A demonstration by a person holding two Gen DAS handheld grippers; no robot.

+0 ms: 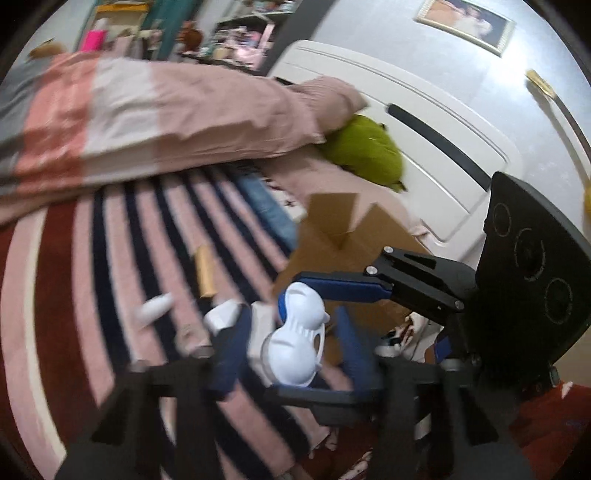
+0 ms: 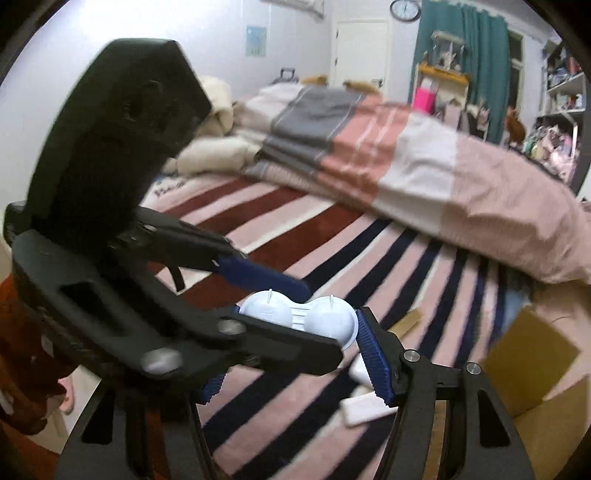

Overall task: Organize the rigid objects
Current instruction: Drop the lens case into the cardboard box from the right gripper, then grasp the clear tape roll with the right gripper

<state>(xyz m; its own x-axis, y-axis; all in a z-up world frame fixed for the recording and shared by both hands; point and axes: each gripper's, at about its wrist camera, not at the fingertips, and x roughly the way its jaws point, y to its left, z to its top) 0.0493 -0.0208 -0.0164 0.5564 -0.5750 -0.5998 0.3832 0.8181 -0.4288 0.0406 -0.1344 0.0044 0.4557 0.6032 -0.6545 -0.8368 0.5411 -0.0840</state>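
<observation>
White double-domed plastic piece sits clamped between the jaws of both left gripper and right gripper.

walls: plain white wall, round clock, framed picture
window: teal curtain
bed: striped pink-maroon-navy sheet, white headboard
door: white panelled door

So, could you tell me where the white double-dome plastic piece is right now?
The white double-dome plastic piece is held above the striped bedspread, between both grippers' blue pads, with the cardboard box to its right in the right wrist view.
</observation>
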